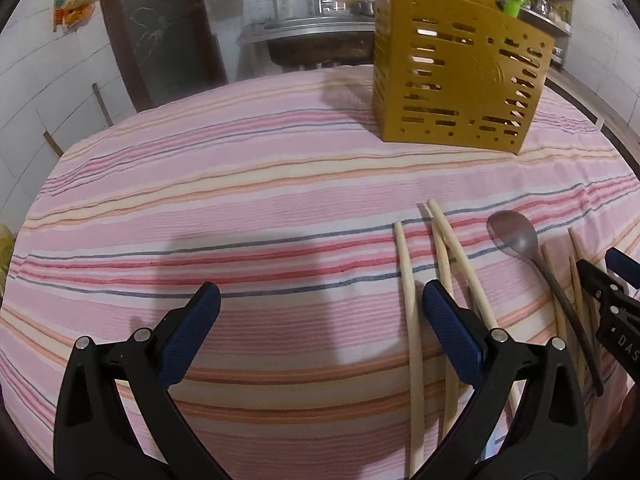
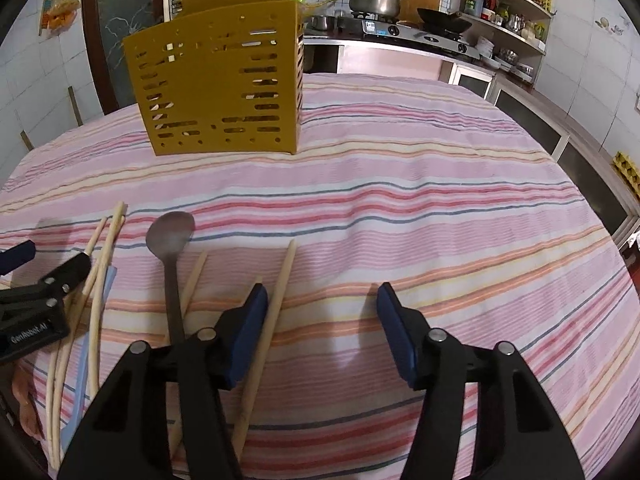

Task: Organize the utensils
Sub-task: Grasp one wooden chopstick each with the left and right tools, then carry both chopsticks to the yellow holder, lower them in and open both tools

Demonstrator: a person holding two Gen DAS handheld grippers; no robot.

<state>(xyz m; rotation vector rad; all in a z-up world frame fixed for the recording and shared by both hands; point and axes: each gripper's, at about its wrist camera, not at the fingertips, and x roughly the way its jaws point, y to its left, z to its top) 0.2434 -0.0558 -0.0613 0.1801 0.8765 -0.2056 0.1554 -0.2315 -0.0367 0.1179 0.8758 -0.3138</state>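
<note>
Kitchen shelves, a stove with a lidded pot (image 2: 374, 0) and a wok (image 2: 442, 20) line the back wall behind a table spread with a pink striped cloth (image 1: 224, 184). On the far part of the cloth stands a mustard-yellow slotted utensil holder (image 1: 460, 80), upright, with pale sticks showing through its slots in the right wrist view. Near the front edge lie the loose utensils: a group of pale chopsticks (image 1: 444, 248) pointing away from the cameras, a dark metal spoon (image 2: 170, 236) with its bowl toward the holder, and more wooden chopsticks (image 2: 282, 276) just beside the spoon. The left gripper (image 1: 320, 300) hangs low over the cloth with its jaws spread wide and nothing between them but bare fabric; its right-hand finger sits over the pale chopsticks, though contact cannot be told. The right gripper (image 2: 322, 300) stands about half open and grips nothing; one wooden chopstick lies just inside its left-hand finger, the spoon handle just outside it. Each gripper's tip shows at the edge of the other's view
</note>
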